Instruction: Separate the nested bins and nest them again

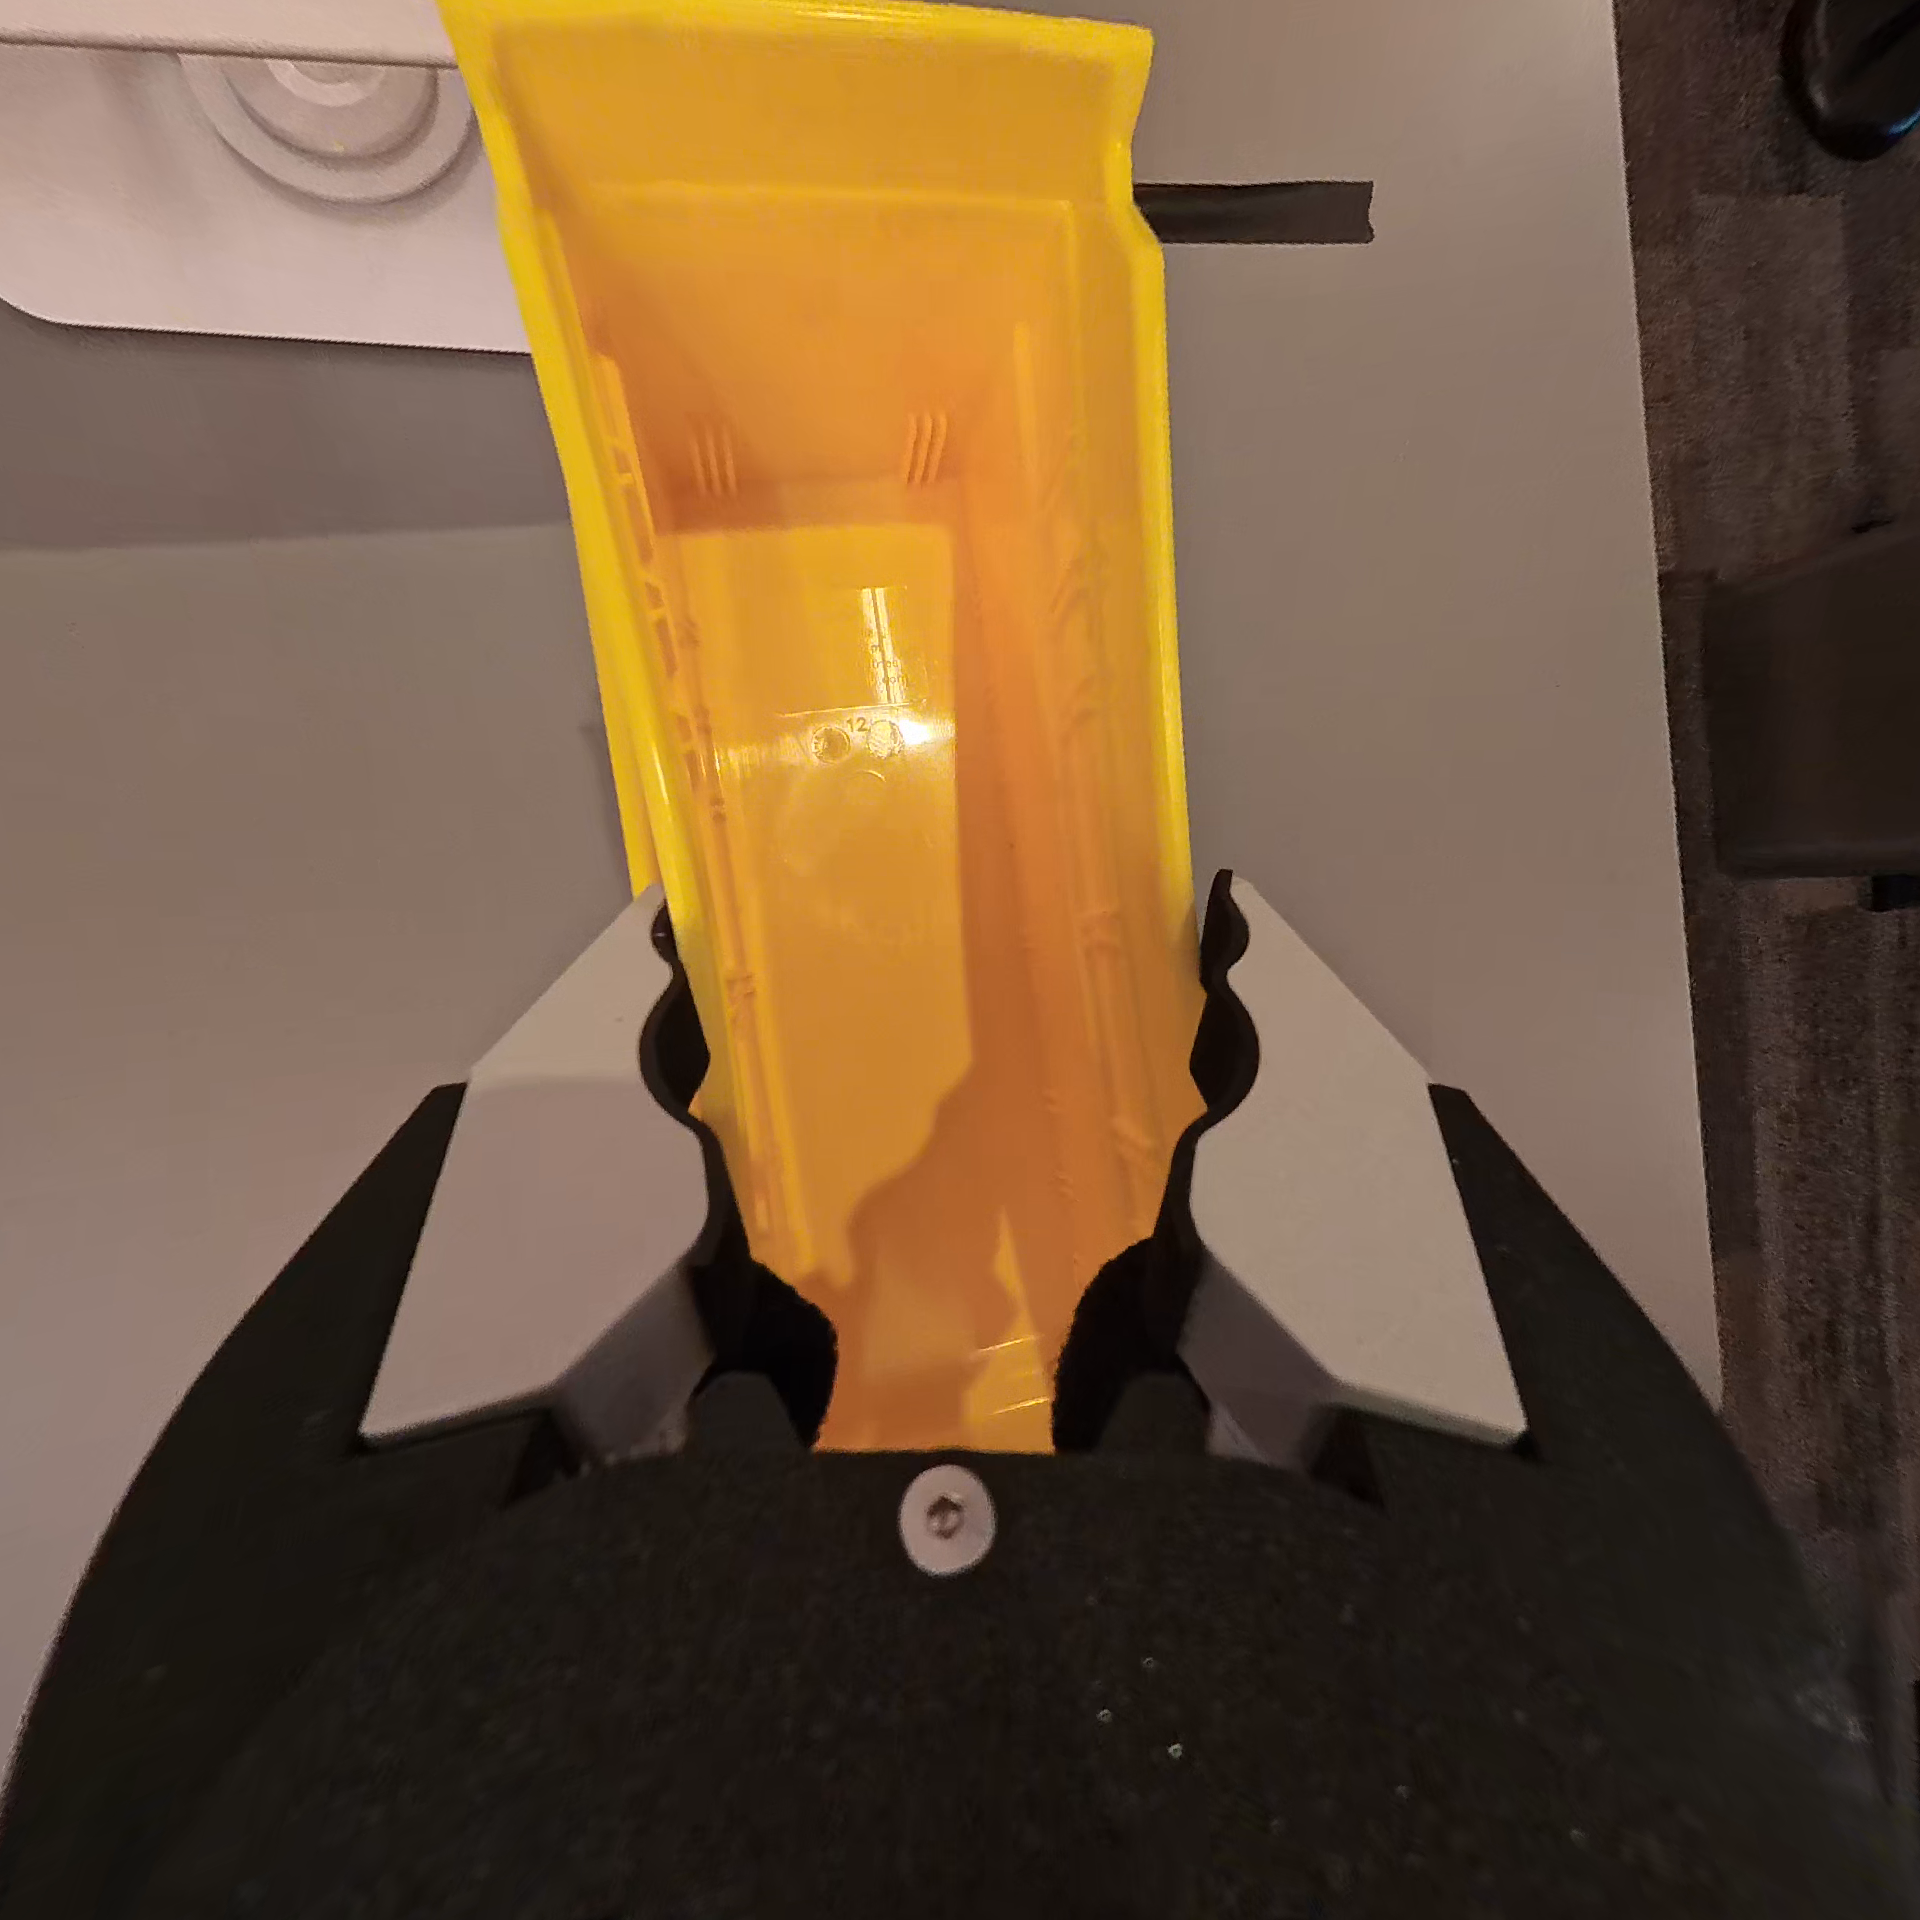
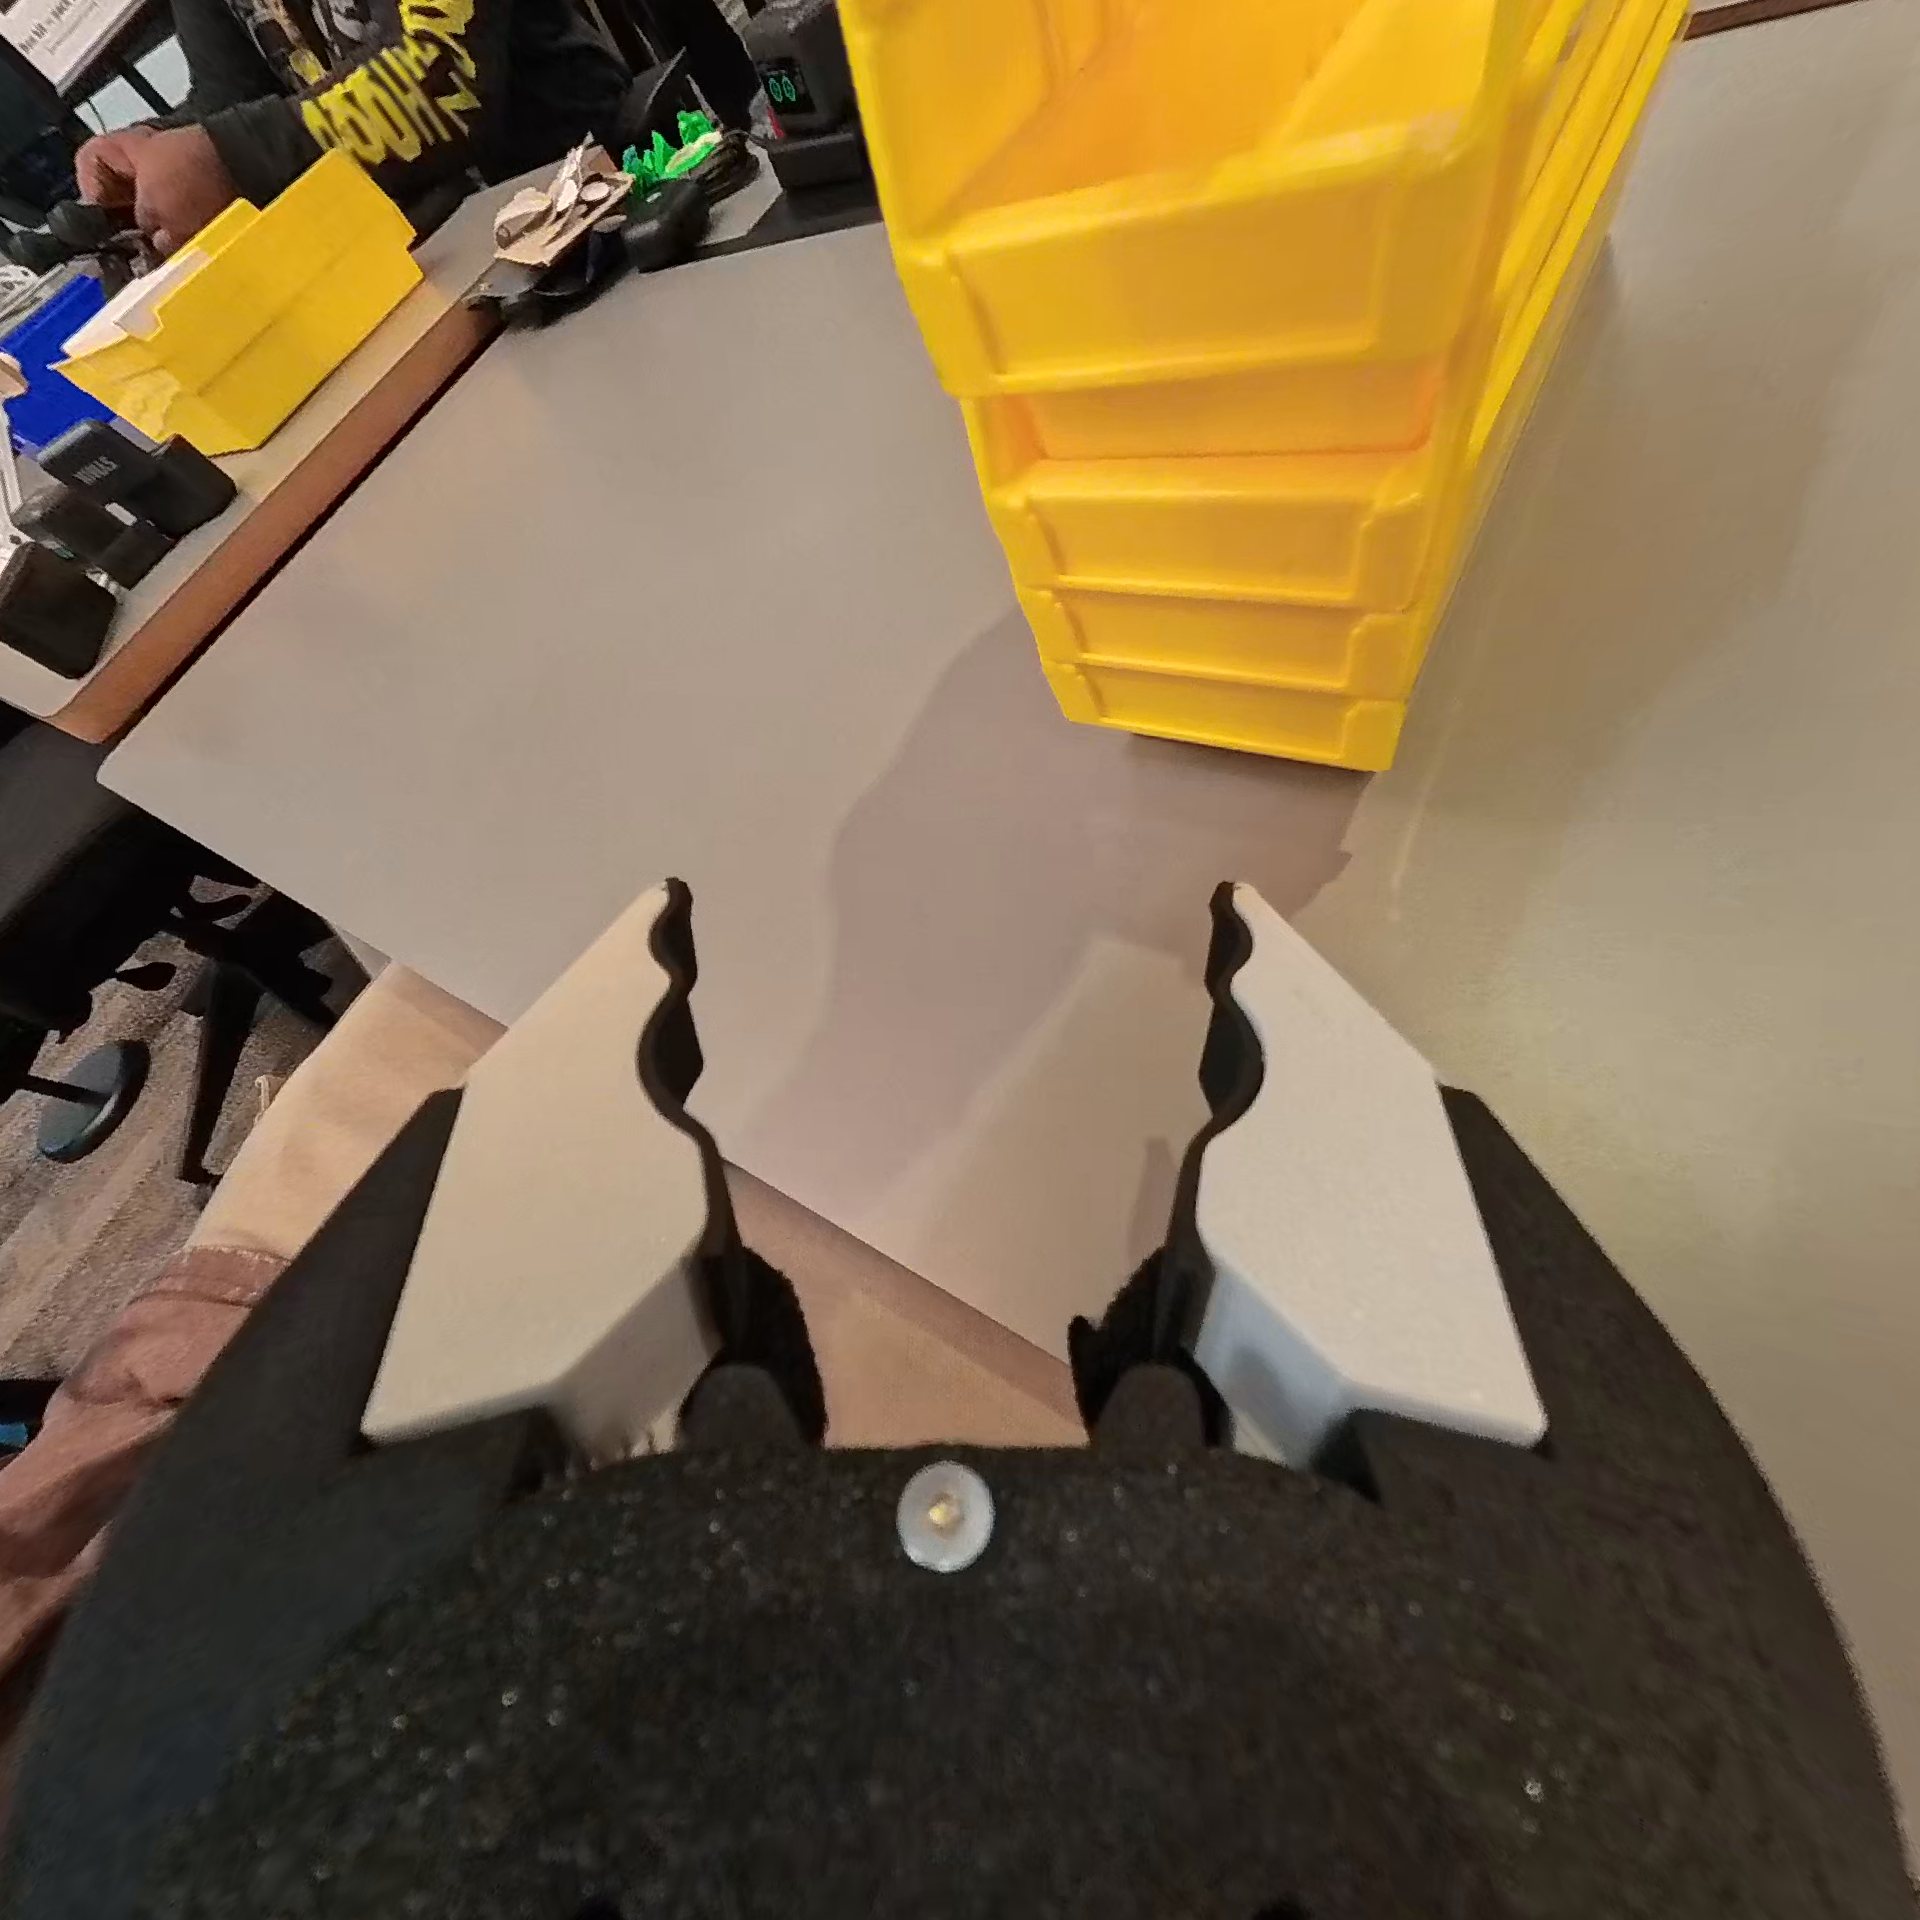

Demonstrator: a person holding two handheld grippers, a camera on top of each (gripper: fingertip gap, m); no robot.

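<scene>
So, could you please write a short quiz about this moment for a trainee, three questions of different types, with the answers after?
1. True or false: the right gripper holds a bin.
2. What lies between the fingers of the left gripper?
A. a yellow bin
B. a blue bin
C. nothing
3. Fill in: the stack of nested yellow bins stands on the grey ____.

Key
1. False. Its fingers are apart and only the grey table shows between them.
2. A. The yellow bin is seen from above, its open inside facing the camera; the grip itself is not clear.
3. table.
</scene>
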